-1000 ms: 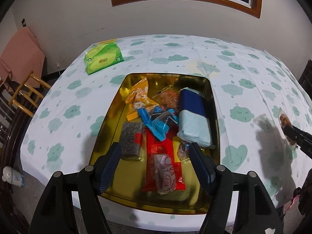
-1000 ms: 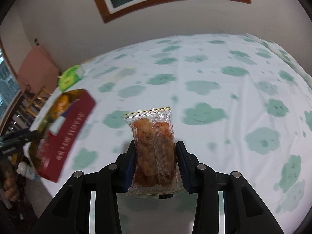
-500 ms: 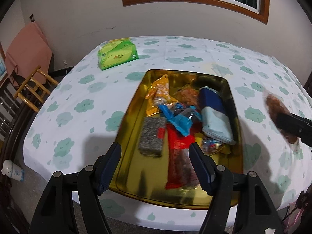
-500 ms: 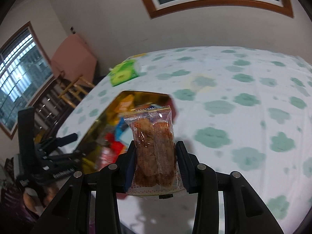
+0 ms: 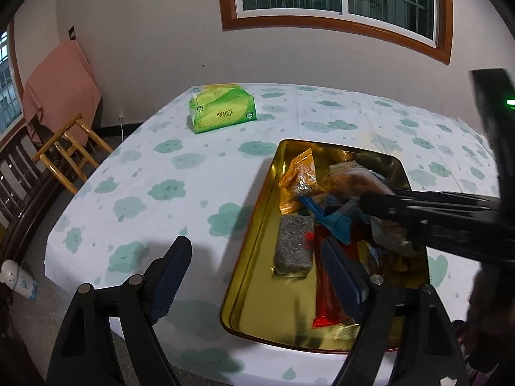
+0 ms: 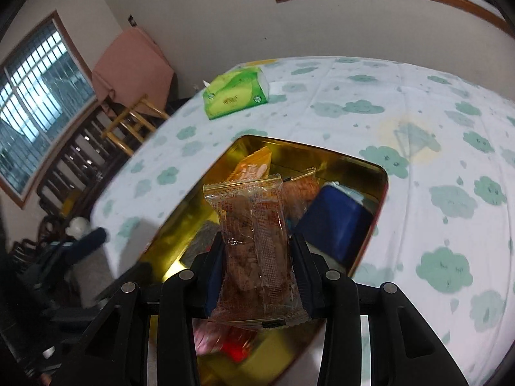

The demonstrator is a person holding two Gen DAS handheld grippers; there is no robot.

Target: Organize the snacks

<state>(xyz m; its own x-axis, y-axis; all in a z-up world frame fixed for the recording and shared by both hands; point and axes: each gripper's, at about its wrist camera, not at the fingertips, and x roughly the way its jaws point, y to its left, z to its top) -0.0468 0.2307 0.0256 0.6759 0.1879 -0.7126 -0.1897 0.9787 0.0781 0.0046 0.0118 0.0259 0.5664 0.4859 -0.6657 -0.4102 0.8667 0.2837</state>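
The tray (image 5: 254,251) is seen to be of polished gold-coloured metal, its inner walls mirroring the packets laid in it. The table (image 5: 180,173) is covered by a matt white cloth printed with green clouds. The snack packet (image 6: 254,234) clamped in the right claw (image 6: 257,273) is wrapped in clear, glossy, crinkled plastic film. The tissue pack (image 5: 222,107) at the far left is sheathed in shiny green plastic. Matt black plastic is shown on the left claw (image 5: 254,276), with dimpled blue pads (image 5: 170,276).
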